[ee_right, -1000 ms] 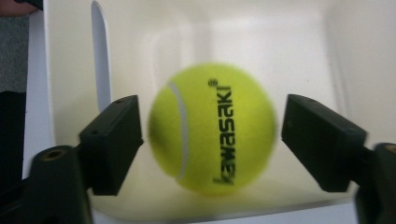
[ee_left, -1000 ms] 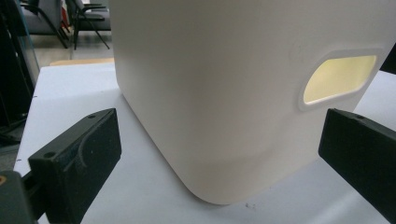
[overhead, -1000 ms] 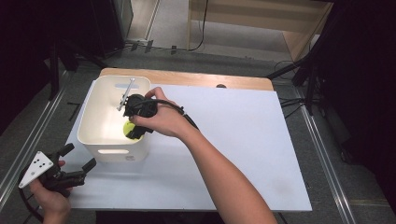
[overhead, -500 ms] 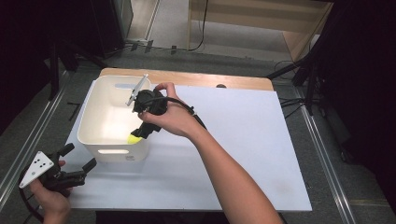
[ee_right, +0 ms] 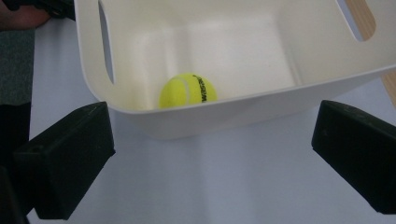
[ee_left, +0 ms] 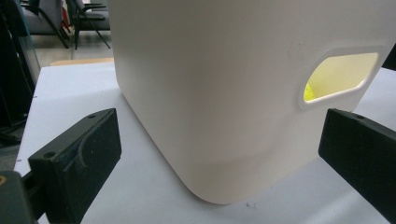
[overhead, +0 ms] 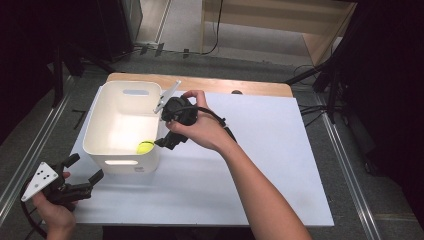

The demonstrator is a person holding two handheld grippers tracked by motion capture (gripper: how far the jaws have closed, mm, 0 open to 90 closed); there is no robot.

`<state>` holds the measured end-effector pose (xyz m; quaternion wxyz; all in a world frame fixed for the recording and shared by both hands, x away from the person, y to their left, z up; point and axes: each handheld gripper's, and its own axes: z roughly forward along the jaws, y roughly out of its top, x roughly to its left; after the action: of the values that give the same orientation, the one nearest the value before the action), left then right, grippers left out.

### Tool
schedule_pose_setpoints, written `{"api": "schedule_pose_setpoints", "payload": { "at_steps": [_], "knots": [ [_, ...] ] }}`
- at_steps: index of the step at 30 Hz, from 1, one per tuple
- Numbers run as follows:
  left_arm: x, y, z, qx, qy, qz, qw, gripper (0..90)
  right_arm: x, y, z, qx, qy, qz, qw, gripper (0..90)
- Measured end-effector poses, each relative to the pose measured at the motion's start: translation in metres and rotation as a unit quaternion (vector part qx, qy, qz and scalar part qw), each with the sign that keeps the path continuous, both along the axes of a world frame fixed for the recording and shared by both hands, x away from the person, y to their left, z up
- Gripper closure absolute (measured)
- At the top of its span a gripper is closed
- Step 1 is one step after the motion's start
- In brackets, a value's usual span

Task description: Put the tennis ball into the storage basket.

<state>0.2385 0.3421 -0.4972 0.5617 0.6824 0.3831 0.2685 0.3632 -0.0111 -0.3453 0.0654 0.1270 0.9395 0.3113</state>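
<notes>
I have the tennis ball (ee_right: 187, 90) lying loose on the floor of the white bin (overhead: 121, 165), close to the wall on my right-hand side, so the drop looks done to me. My right gripper (overhead: 169, 141) sits just outside that wall with its jaws spread as wide as they go and nothing between them; they have just been opening. From the right gripper view I look over the rim (ee_right: 261, 100) and down at the ball, which suggests I am clear of the bin and free to pull away.

My left gripper (overhead: 82, 172) waits low off the near left corner of the bin, jaws open and empty, pointed at the end wall with its cut-out handle (ee_left: 338, 77). I keep it there, I think, to steady the bin if it slides on the white sheet (overhead: 260, 170) covering the table.

The bin is smooth matte plastic with rounded corners and slightly flared walls, thin enough to glow. The ball is fuzzy yellow felt with a pale seam and dark lettering. The pads (ee_right: 70, 161) are blocky black with a dull, faintly rubbery face
</notes>
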Motion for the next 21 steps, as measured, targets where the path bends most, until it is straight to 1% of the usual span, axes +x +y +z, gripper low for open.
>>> {"api": "schedule_pose_setpoints", "payload": {
  "at_steps": [8,13,21],
  "knots": [
    [0.000,0.000,0.000,0.000,0.000,0.001,1.0000,0.0,-0.005,-0.026,-0.007,0.006,-0.006,-0.016,0.9998,0.0],
    [0.000,-0.001,0.000,0.001,0.000,0.001,1.0000,0.0,-0.009,-0.043,-0.012,0.017,-0.011,-0.023,0.9995,0.0],
    [0.000,-0.001,0.000,0.000,-0.001,0.001,1.0000,0.0,-0.018,-0.069,-0.021,0.016,-0.010,-0.042,0.9990,0.0]
  ]
}}
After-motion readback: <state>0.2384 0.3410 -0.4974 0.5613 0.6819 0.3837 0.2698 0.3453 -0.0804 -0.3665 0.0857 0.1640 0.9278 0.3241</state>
